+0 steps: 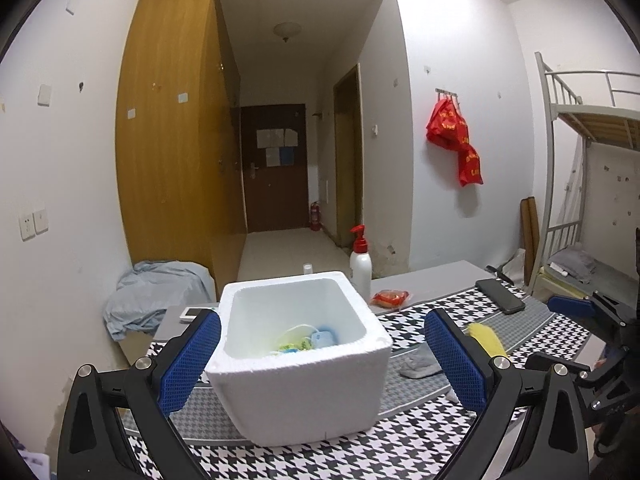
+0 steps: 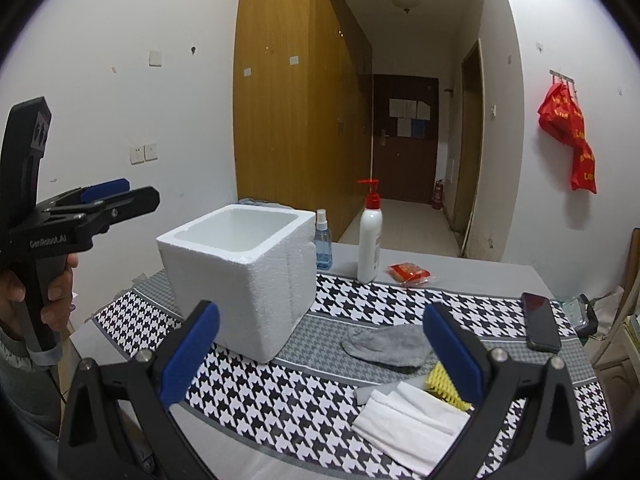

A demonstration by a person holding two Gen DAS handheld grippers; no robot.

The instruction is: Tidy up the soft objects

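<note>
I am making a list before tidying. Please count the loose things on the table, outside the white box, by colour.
Grey: 1, the sock
White: 2, the folded cloth and the pump bottle
Yellow: 1, the brush-like thing
Red: 1, the packet
Blue: 1, the spray bottle
Black: 1, the phone
Total: 7

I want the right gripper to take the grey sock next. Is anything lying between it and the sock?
Nothing visible does. The right gripper is open, and the grey sock lies flat on the houndstooth cloth between its fingers, clear of the foam box.
</note>
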